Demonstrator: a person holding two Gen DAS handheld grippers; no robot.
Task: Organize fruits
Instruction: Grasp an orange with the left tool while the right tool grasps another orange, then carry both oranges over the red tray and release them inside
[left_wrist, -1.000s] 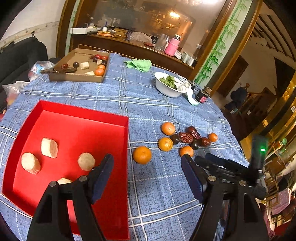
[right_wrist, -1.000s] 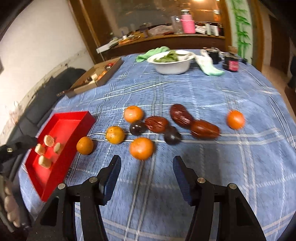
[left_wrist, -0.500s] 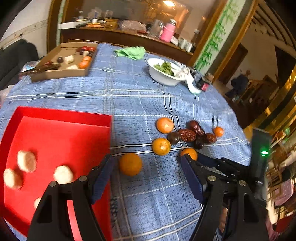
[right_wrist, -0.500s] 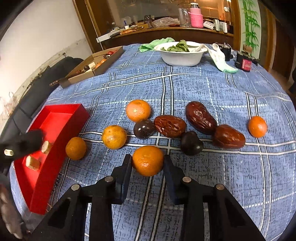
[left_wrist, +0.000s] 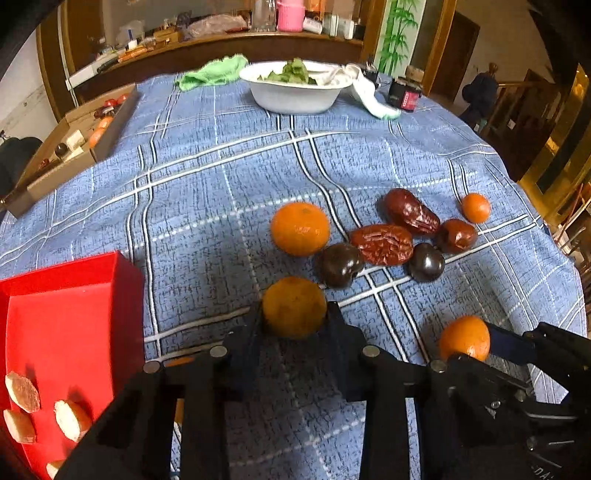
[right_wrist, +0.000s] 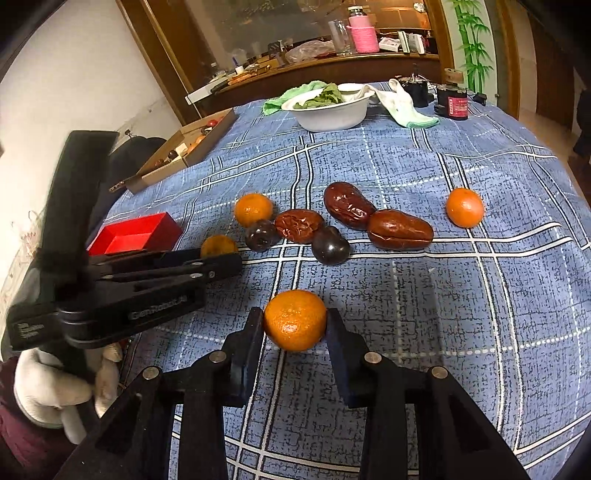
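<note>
L gripper (left_wrist: 294, 317) clamped on an orange (left_wrist: 294, 305), lower centre of frame; R gripper (right_wrist: 295, 325) clamped on another orange (right_wrist: 295, 319), lower centre. Red tray (left_wrist: 55, 317) lower left; dates (right_wrist: 400, 229) & loose oranges mid-frame beyond

Your right hand-held gripper (right_wrist: 294, 325) pinches an orange (right_wrist: 294, 319) between its two fingers over the blue checked desk (right_wrist: 480, 314). To your left, the left hand-held gripper (right_wrist: 221, 258) clamps a second orange (right_wrist: 218, 246) near the red tray (right_wrist: 136, 236).
</note>
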